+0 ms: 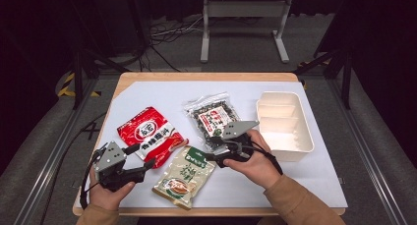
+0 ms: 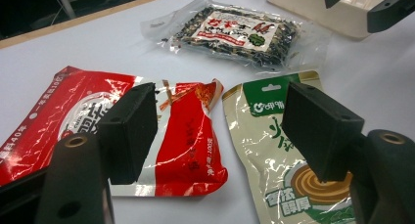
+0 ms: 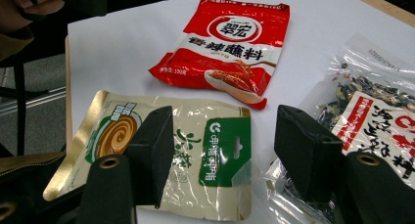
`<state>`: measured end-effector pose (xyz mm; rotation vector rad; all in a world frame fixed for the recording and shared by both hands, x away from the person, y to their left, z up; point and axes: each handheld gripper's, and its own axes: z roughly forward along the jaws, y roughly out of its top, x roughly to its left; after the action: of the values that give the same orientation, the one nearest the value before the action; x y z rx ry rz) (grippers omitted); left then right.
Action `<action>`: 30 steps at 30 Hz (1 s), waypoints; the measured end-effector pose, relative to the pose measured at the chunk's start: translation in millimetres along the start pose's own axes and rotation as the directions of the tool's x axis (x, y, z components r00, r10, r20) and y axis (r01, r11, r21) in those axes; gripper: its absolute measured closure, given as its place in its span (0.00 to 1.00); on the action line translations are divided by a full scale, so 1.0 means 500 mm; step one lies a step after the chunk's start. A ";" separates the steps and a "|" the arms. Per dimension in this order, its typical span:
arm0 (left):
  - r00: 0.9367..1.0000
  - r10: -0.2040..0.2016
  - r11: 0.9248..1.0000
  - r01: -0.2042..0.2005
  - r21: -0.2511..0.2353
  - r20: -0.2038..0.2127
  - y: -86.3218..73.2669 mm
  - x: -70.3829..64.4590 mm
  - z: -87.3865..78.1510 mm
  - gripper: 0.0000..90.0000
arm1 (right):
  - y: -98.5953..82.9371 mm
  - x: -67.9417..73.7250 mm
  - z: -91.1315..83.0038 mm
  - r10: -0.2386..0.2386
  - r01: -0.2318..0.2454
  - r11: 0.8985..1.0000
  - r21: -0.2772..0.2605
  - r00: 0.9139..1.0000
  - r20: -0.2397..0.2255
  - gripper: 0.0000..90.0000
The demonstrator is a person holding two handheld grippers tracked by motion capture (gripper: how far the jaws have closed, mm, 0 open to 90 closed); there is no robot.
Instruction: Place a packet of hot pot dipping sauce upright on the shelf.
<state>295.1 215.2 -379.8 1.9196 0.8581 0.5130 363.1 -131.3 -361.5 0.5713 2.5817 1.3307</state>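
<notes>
On the bench point(image 1: 147, 87), a wooden top covered by a white sheet, four items are laid out, listed here from largest to smallest. The white tray point(image 1: 300, 145), a divided rectangular container at the right side, holds nothing that can be seen. The red packet point(image 1: 150, 131) lies flat at left of centre, printed side up. The clear packet point(image 1: 212, 118) of dark dried contents lies at centre, just left of the tray. The green-and-cream pouch point(image 1: 185, 176) lies nearest the person, between the two grippers and just beside the red packet's lower corner. The left gripper point(image 1: 142, 162) is held low at the near left, its fingers point(image 2: 128, 131) spread wide and holding nothing; in the left gripper view they frame the gap between the red packet point(image 2: 186, 141) and the pouch point(image 2: 274, 150). The right gripper point(image 1: 212, 151) hovers at the near edge of the clear packet, its fingers point(image 3: 306, 153) likewise spread wide and empty; in the right gripper view they straddle the pouch's green header point(image 3: 220, 150) and the corner of the clear packet point(image 3: 372, 106). Judged from this layout, the apparent work of loading packets into the tray has not begun: all three remain on the sheet, none is gripped, and every transfer is left to do.
</notes>
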 end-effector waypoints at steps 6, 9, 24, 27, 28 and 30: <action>1.000 -0.004 1.000 0.004 0.006 -0.013 -0.005 -0.001 -0.007 0.33 | 0.011 -0.010 0.025 0.001 -0.001 1.000 0.027 1.000 -0.014 0.44; 1.000 -0.007 1.000 0.007 0.006 -0.017 -0.008 -0.002 -0.010 0.33 | 0.017 -0.020 0.040 0.003 -0.002 0.999 0.046 1.000 -0.026 0.44; 1.000 0.004 1.000 -0.004 0.007 -0.010 -0.011 -0.002 -0.014 0.33 | 0.030 -0.053 0.111 0.031 -0.024 0.991 0.134 0.998 -0.053 0.48; 1.000 0.010 1.000 -0.010 0.008 -0.005 -0.010 -0.005 -0.014 0.33 | 0.028 -0.058 0.124 0.044 -0.033 0.986 0.164 0.997 -0.065 0.52; 1.000 0.010 1.000 -0.010 0.008 -0.004 -0.010 -0.005 -0.013 0.33 | 0.028 -0.059 0.129 0.050 -0.036 0.983 0.179 0.996 -0.070 0.53; 1.000 0.008 1.000 -0.007 0.011 -0.004 -0.010 -0.005 -0.012 0.33 | 0.027 -0.061 0.137 0.050 -0.034 0.979 0.199 0.996 -0.075 0.53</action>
<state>287.7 218.8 -381.5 1.9333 0.8585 0.5180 416.8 -85.9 -391.1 0.6197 2.8024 1.1385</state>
